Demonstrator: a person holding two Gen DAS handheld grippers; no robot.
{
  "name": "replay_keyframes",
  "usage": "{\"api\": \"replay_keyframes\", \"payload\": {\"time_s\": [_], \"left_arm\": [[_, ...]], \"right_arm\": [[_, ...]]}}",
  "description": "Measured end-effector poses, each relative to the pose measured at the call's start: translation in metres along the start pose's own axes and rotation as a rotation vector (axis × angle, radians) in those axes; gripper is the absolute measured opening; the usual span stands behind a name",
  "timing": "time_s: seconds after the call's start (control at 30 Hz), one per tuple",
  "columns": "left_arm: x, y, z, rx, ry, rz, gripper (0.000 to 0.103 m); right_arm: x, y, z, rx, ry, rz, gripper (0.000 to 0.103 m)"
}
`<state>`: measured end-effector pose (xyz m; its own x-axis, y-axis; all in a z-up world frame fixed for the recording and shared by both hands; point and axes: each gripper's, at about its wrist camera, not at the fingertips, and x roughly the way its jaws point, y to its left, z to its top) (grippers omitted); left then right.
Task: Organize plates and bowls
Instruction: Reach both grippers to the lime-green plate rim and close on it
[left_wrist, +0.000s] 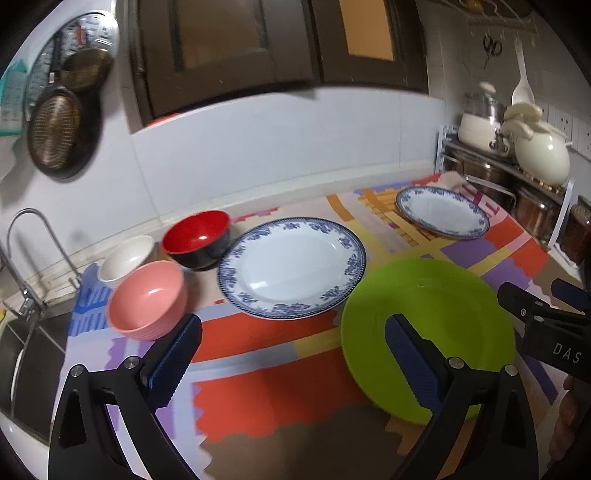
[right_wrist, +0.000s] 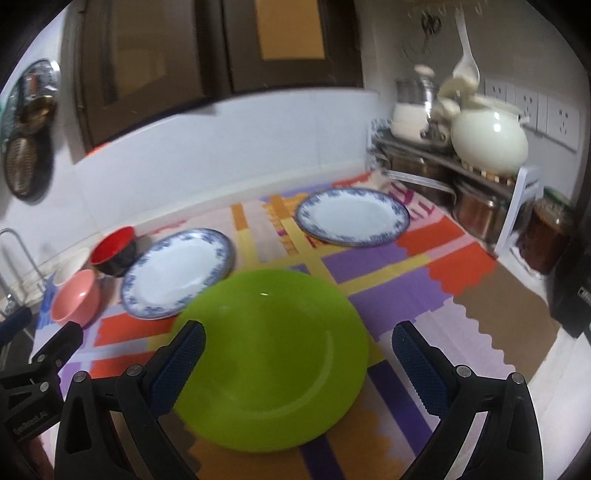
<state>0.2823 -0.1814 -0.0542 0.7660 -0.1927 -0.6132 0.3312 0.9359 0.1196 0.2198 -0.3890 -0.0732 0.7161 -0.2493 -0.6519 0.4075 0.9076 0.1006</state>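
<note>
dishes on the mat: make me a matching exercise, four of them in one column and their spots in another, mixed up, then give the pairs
Things:
1. green plate
2. pink bowl
3. red and black bowl
4. far blue-rimmed plate

Places:
A. nearest the pot rack
B. nearest the sink, in front of the white bowl
C. right below the open right claw
D. at the back, left of the near blue-rimmed plate

Pairs: 1-C, 2-B, 3-D, 4-A
</note>
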Motion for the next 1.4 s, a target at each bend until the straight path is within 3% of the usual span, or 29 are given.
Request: {"api": "replay_keyframes", "payload": {"time_s": [0.3,0.77,1.03,1.17,1.4], "left_arm": [[0.055,-0.024,-0.002,0.009,0.111,-0.032,0.092],[0.097,-0.041,-0.013,0.021,0.234,-0.085,0.070],[0.111,-0.046,-0.012,0.009,0.283,-0.124,0.058],[0.117,-0.047,-0.014,0.000,0.318,-0.141,0.047],[0.120,-0.050,-0.012,-0.003,0.326,-0.158,0.042]], "right_arm": [[0.057,-0.024,0.000,0.014,0.111,-0.021,0.101],[0.102,-0.043,-0.014,0.072,0.249,-0.013,0.084],[0.108,-0.047,-0.013,0.072,0.259,-0.013,0.075],[0.109,-0.047,-0.012,0.052,0.258,-0.033,0.066],[0.109,-0.045,-0.011,0.032,0.258,-0.019,0.052]]}}
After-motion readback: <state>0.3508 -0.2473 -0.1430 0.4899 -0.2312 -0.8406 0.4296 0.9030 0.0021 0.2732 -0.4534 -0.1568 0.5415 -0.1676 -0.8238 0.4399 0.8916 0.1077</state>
